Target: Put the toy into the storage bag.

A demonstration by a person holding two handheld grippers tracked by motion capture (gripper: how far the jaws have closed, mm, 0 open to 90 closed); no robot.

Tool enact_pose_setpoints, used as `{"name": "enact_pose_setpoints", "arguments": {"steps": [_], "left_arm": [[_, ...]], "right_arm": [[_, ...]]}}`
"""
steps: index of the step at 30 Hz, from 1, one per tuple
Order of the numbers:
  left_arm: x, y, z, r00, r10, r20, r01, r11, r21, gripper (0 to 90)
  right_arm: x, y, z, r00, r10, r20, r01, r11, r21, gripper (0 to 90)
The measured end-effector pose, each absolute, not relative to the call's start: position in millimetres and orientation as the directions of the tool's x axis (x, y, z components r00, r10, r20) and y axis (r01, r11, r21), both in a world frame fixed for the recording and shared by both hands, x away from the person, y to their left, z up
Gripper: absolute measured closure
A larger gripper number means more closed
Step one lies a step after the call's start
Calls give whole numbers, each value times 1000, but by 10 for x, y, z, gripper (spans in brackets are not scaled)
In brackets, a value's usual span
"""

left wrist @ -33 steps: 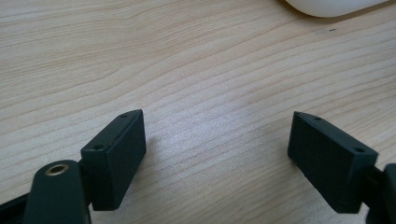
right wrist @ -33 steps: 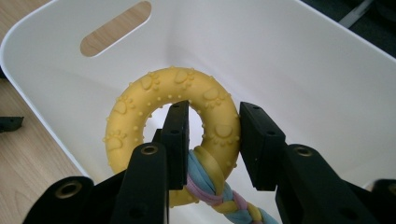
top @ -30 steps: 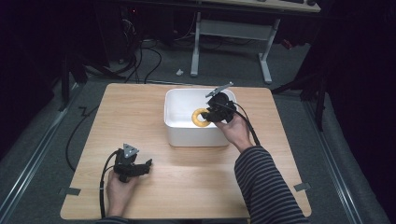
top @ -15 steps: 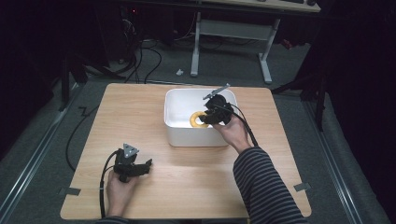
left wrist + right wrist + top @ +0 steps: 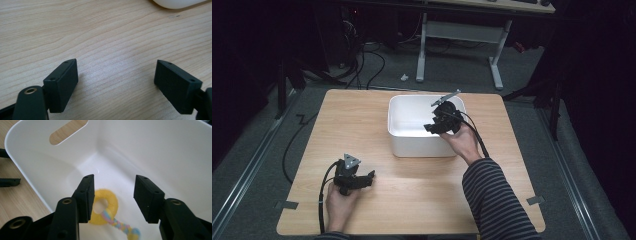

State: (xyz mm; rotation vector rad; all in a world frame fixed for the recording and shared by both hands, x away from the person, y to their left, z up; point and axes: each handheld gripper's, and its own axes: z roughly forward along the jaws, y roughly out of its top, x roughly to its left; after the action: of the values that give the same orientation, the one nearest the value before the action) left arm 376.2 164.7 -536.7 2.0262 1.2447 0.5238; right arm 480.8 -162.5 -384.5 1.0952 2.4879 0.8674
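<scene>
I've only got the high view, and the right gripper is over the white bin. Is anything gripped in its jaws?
Observer: No. The right gripper has just been opening its jaws, and nothing is pressed between them.
Operator: So where's the toy?
Observer: A yellow ring lies on the floor of the white bin, below the jaws.
Operator: Is it just a ring?
Observer: A pastel braided rope is tied through it.
Operator: And the left one?
Observer: The left gripper is open wide over the bare table, with nothing between its jaws.
</scene>
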Motion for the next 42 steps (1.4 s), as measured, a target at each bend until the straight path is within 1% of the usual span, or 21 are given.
{"name": "enact_pose_setpoints", "arguments": {"steps": [9,17,31,42], "left_arm": [[3762,1646,-5367,459,889,-16,609,-301,734,197],[3762,1646,-5367,458,889,-16,609,-301,734,197],[3762,1646,-5367,459,889,-16,609,-301,734,197],[3762,1646,-5367,458,889,-16,609,-301,734,197]], "right_arm": [[4692,-1855,-3719,-632,774,-37,553,484,678,466],[4606,-2041,-3644,-614,788,-36,545,457,703,461],[4485,-2239,-3590,-602,798,-37,534,436,725,456],[4370,-2478,-3524,-580,814,-3,535,384,753,457]]}}
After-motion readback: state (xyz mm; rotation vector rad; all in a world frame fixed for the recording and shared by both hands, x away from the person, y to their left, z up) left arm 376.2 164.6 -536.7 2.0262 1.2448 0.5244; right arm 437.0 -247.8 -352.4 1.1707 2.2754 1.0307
